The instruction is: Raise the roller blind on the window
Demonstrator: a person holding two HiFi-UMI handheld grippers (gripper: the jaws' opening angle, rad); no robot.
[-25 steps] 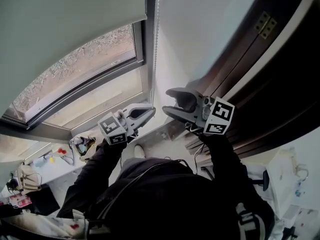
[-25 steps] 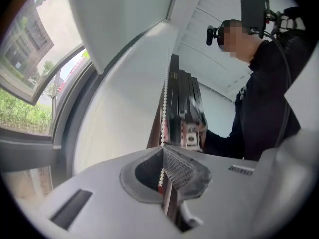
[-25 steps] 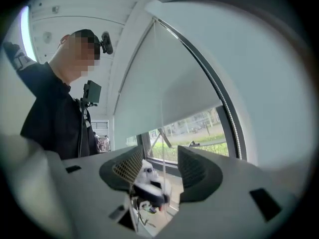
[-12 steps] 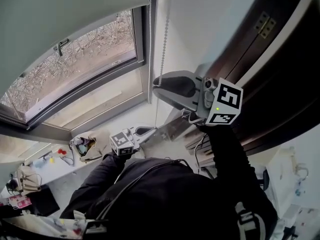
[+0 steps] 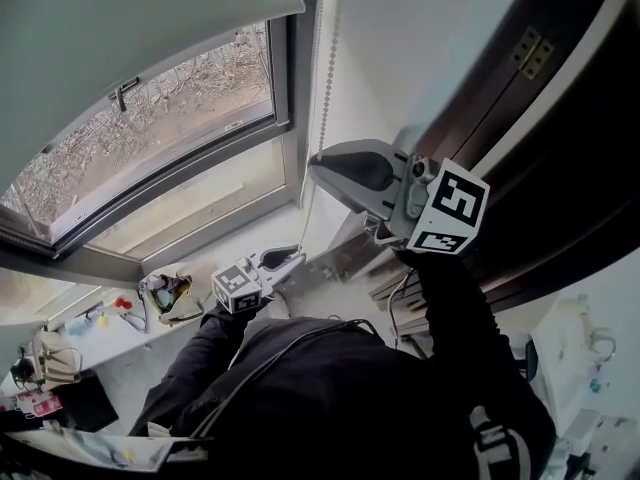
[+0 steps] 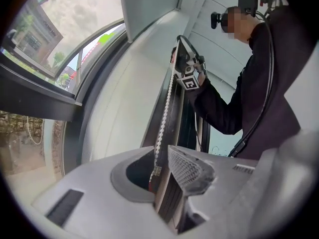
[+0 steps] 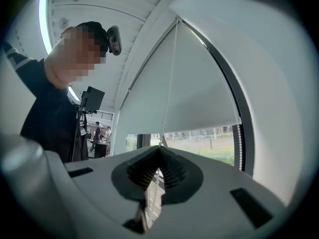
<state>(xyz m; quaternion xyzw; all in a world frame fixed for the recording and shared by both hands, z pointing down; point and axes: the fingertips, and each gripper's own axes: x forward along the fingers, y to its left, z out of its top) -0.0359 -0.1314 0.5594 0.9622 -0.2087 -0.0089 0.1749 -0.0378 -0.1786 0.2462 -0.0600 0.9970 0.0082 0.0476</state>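
Note:
The grey roller blind (image 5: 130, 28) covers the top of the window (image 5: 170, 118); its lower edge hangs above the bare glass. A white bead chain (image 5: 325, 68) runs down the window's right side. My right gripper (image 5: 315, 161) is up high, shut on this chain; in the right gripper view its jaws (image 7: 159, 149) meet with the chain rising from them across the blind (image 7: 189, 93). My left gripper (image 5: 292, 258) is lower down. Its jaws have just been opening, and in the left gripper view the chain (image 6: 167, 103) passes loosely through the left gripper (image 6: 162, 156).
A dark wooden door frame (image 5: 560, 118) with a brass hinge (image 5: 530, 43) stands close on the right. White wall (image 5: 400, 48) lies between it and the window. Below left is the window sill (image 5: 200, 208) and a cluttered desk (image 5: 100, 318).
The left gripper dropped well below the right one, shut, then opened its jaws. The right gripper rose and shut on the chain. The blind's lower edge climbed and uncovered the window handle.

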